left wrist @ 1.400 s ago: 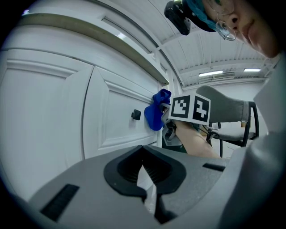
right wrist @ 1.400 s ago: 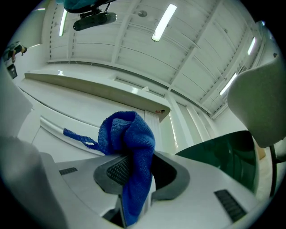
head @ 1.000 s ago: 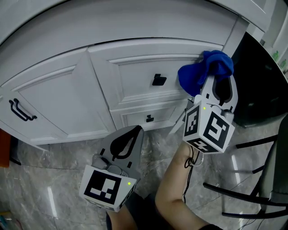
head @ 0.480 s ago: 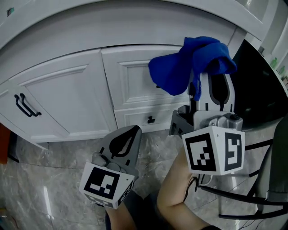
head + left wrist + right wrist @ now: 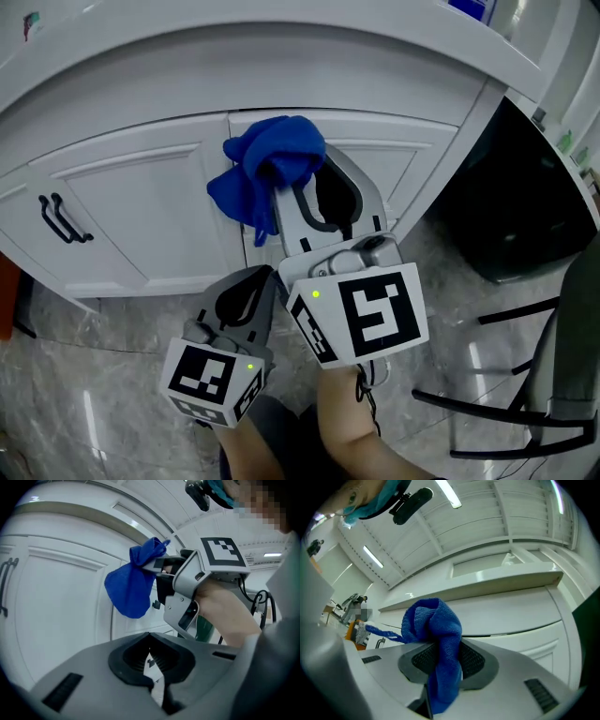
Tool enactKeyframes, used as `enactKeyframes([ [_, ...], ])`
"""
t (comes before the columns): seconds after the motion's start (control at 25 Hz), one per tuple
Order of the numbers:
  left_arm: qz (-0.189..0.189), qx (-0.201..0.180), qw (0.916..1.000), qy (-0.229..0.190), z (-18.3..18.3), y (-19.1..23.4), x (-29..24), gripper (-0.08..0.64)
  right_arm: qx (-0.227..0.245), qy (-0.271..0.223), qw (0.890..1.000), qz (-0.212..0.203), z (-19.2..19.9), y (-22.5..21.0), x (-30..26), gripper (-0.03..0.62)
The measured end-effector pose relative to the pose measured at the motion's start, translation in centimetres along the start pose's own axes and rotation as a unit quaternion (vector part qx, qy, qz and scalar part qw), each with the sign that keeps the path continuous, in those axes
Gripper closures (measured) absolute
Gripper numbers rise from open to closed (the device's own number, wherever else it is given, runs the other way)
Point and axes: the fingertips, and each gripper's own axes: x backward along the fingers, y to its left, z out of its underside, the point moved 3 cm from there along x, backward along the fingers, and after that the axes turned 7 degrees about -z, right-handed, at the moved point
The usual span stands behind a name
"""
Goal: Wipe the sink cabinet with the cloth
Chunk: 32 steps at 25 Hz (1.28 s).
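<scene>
The blue cloth (image 5: 258, 178) hangs bunched in front of the white sink cabinet (image 5: 141, 206), near the seam between its doors. My right gripper (image 5: 286, 176) is shut on the cloth, and its fingertips are buried in the folds. In the right gripper view the cloth (image 5: 436, 625) drapes down between the jaws of my right gripper (image 5: 445, 644). Whether the cloth touches the cabinet face I cannot tell. My left gripper (image 5: 267, 275) is lower, just left of the right one, shut on nothing. The left gripper view shows the cloth (image 5: 129, 590) and my left gripper (image 5: 150, 637).
A black door handle (image 5: 61, 220) sits on the left cabinet door. The curved countertop edge (image 5: 281, 56) overhangs the doors. A dark bin (image 5: 525, 206) stands right of the cabinet, with a black chair frame (image 5: 506, 412) nearer. Grey marble floor (image 5: 94, 375) lies below.
My right gripper has carried the cloth leftward, from the cabinet's right end to its middle, and has come nearer the camera. The left gripper has barely moved.
</scene>
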Motion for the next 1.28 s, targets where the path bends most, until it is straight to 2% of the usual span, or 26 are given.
enactKeyframes([
  [0.12,0.002,0.000,1.0000,-0.003,0.0,0.2,0.0,0.557,0.037,0.026,0.999,-0.013,0.9,1.0,-0.5,0.477],
  [0.28,0.023,-0.022,0.9995,-0.005,-0.1,-0.6,-0.1,0.557,0.050,0.054,0.997,-0.030,2.1,2.1,-0.6,0.477],
  [0.44,0.005,-0.034,0.9994,-0.003,0.1,-0.4,-0.5,0.557,0.072,0.079,0.993,-0.045,3.8,3.2,-1.1,0.477],
  [0.6,-0.017,-0.043,0.9989,0.001,0.3,-0.1,-0.8,0.557,0.031,0.050,0.997,-0.044,3.9,2.6,-1.5,0.477],
  [0.68,-0.031,-0.065,0.9973,0.014,0.4,-0.1,-1.0,0.557,0.018,0.037,0.998,-0.051,3.9,2.4,-1.7,0.477],
  [0.8,-0.047,-0.095,0.9940,0.027,0.7,-0.2,-1.5,0.557,0.032,0.030,0.997,-0.067,3.9,2.4,-1.8,0.477],
  [0.96,-0.056,-0.091,0.9939,0.030,1.0,-0.3,-2.1,0.557,0.051,0.027,0.995,-0.079,3.9,2.4,-1.8,0.477],
  [1.12,-0.082,-0.098,0.9910,0.040,1.5,0.0,-2.7,0.557,0.050,0.019,0.995,-0.081,4.1,2.5,-1.7,0.477],
  [1.28,-0.099,-0.101,0.9898,0.015,1.0,-0.1,-3.0,0.557,0.041,0.013,0.995,-0.091,4.1,2.2,-1.5,0.477],
])
